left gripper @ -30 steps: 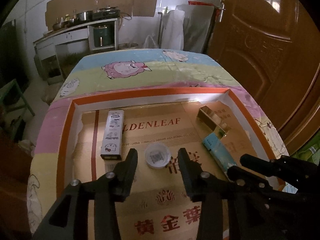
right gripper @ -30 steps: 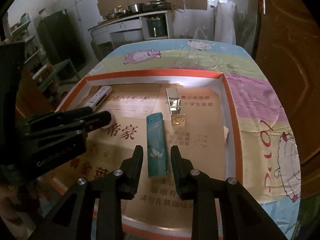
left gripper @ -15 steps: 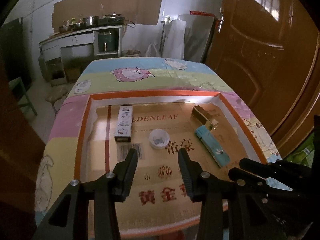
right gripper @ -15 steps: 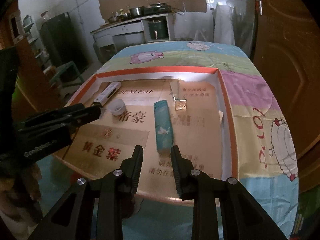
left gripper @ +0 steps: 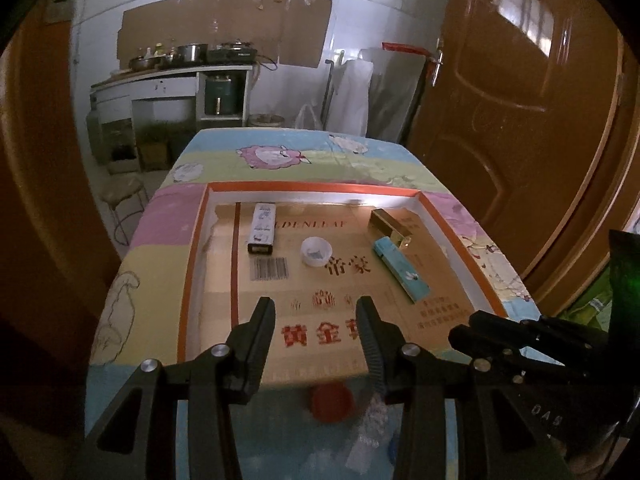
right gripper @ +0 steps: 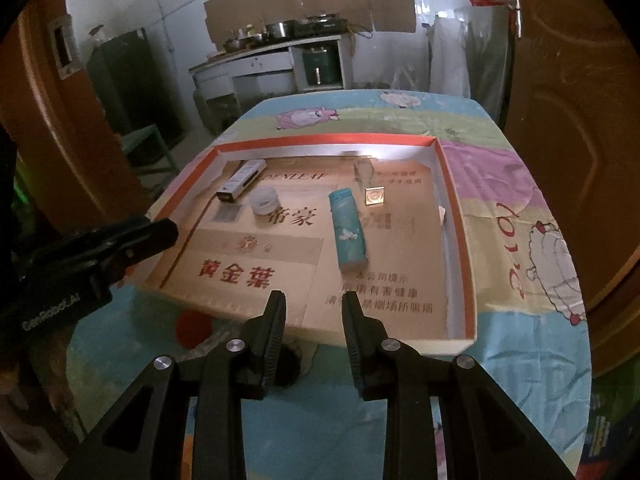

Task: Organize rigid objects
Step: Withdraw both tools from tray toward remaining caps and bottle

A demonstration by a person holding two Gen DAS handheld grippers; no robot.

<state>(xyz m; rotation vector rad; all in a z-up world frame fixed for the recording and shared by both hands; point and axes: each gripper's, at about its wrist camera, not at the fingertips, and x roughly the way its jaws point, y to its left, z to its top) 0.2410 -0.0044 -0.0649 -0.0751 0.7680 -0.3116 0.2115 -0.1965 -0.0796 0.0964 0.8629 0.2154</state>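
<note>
Left wrist view: left gripper (left gripper: 316, 316) and right gripper (right gripper: 314, 312) both apart, empty, near tray (left gripper: 192, 248) edge; risk, a jaw clipping its rim shifts teal box (right gripper: 347, 232).

**Matte black grippers with silver screws**

The left gripper (left gripper: 316, 314) has two black, angular fingers with fine ribbing on the inner faces of its pads (left gripper: 367, 340). Behind the jaws, each linkage arm carries round silver screw heads. The right gripper (right gripper: 314, 312) is built alike, ribbed inside and screwed behind the jaws. White lettering marks the left gripper's body, seen from the right wrist.
</note>
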